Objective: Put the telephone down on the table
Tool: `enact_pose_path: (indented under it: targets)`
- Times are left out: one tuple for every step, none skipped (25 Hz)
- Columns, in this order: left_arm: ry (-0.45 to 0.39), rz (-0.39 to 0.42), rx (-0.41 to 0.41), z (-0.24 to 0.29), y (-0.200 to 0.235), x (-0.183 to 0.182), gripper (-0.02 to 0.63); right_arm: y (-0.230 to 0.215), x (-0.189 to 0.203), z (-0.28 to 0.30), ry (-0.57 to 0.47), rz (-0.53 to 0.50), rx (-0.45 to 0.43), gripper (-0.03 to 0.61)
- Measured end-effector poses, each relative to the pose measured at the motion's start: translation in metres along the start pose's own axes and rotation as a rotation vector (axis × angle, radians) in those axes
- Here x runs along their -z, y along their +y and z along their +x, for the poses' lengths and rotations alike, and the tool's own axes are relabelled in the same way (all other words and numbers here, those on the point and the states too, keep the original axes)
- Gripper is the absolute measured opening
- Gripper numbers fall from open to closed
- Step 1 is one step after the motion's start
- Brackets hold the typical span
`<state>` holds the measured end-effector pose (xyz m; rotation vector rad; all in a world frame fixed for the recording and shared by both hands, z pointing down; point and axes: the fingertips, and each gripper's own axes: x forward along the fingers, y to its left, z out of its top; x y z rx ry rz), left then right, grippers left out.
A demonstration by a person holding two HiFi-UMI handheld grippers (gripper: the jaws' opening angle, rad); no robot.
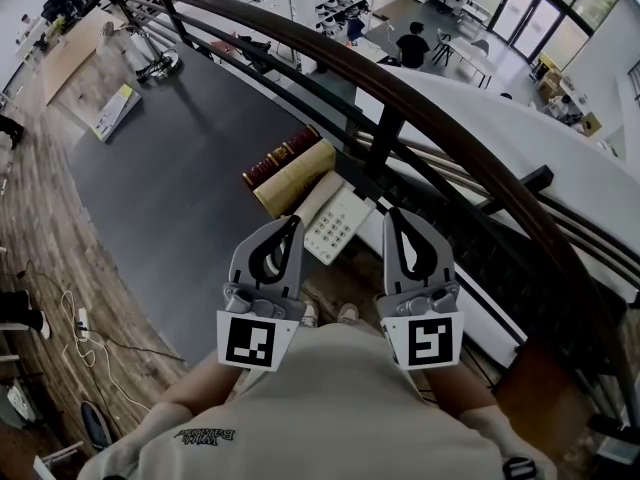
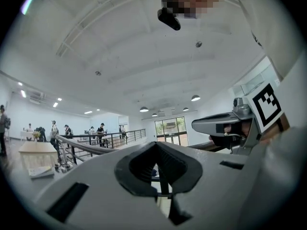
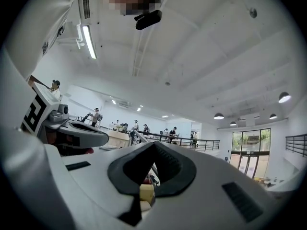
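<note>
Your telephone (image 1: 338, 224) shows only in part. The railing post (image 1: 378, 158) covers its end at 1 o'clock, and the left gripper (image 1: 292, 224) overlaps its edge at 9 o'clock. You can't tell whether a handset lies on it. In the right gripper view the jaws let through only a cream sliver (image 3: 145, 193), too little to identify. The seated person (image 1: 411, 46) at 1 o'clock is too small for detail.

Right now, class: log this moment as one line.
left gripper: shut, empty | right gripper: shut, empty | cream push-button telephone: on dark grey table
</note>
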<state>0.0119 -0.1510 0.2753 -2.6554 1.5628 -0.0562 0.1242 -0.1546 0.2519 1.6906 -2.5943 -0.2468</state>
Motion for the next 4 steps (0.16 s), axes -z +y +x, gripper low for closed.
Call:
enact_pose_path:
  targets:
    - [0.005,-0.021,0.002,0.0008,0.0016,0.0011,0.004,0.0002,-0.0007,0.0007,-0.002,0.001,-0.002,0.003]
    - [0.008,-0.035,0.004,0.0015,0.0034,0.0017,0.003,0.0004,-0.0014,0.0014,-0.003,0.001,-0.004,0.003]
    - [0.009,-0.043,0.004,0.0021,0.0053,0.0019,0.003,0.0007,-0.0021,0.0019,-0.004,0.0,-0.006,0.003]
    - [0.009,-0.049,0.003,0.0028,0.0071,0.0018,0.003,0.0009,-0.0027,0.0024,-0.005,-0.001,-0.007,0.003]
